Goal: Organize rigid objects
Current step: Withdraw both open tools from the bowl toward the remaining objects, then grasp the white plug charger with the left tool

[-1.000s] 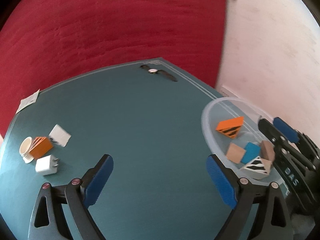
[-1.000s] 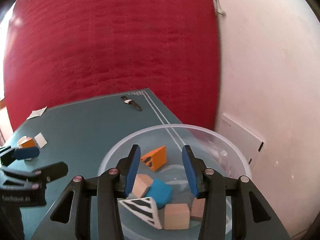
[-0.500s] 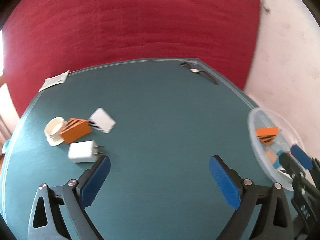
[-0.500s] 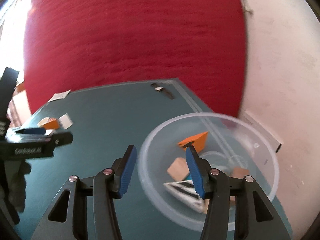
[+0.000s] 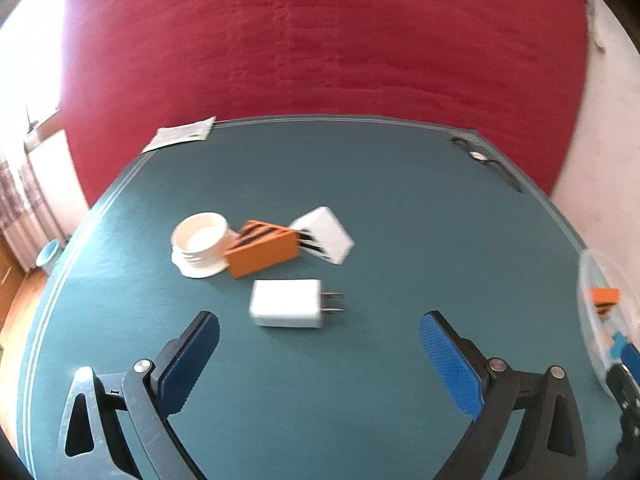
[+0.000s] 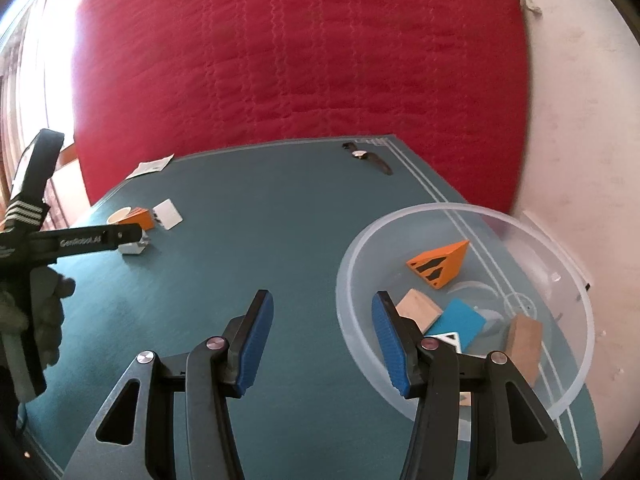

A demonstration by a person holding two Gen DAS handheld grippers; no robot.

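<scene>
The left gripper [image 5: 319,354] has its blue pads spread wide, and nothing is between them. Just beyond it, toward 12 o'clock, a white charger [image 5: 286,309] lies flat on the green table [image 5: 400,240], its two prongs pointing to 3 o'clock. A little farther, at 11 o'clock, an orange striped block [image 5: 262,253] touches a white cup [image 5: 201,244] on its left side and a white striped block [image 5: 325,234] on its right side.

The right gripper [image 6: 322,344] is partly spread and holds nothing; its right pad stands in front of the rim of the clear bowl [image 6: 568,392]. The bowl is at 3 o'clock from this gripper. Inside it are an orange wedge [image 6: 440,265], a blue block [image 6: 456,324], two wooden blocks [image 6: 524,340] and a white striped piece, partly hidden. A black watch [image 6: 366,158] lies far at 12 o'clock, near the table edge.
</scene>
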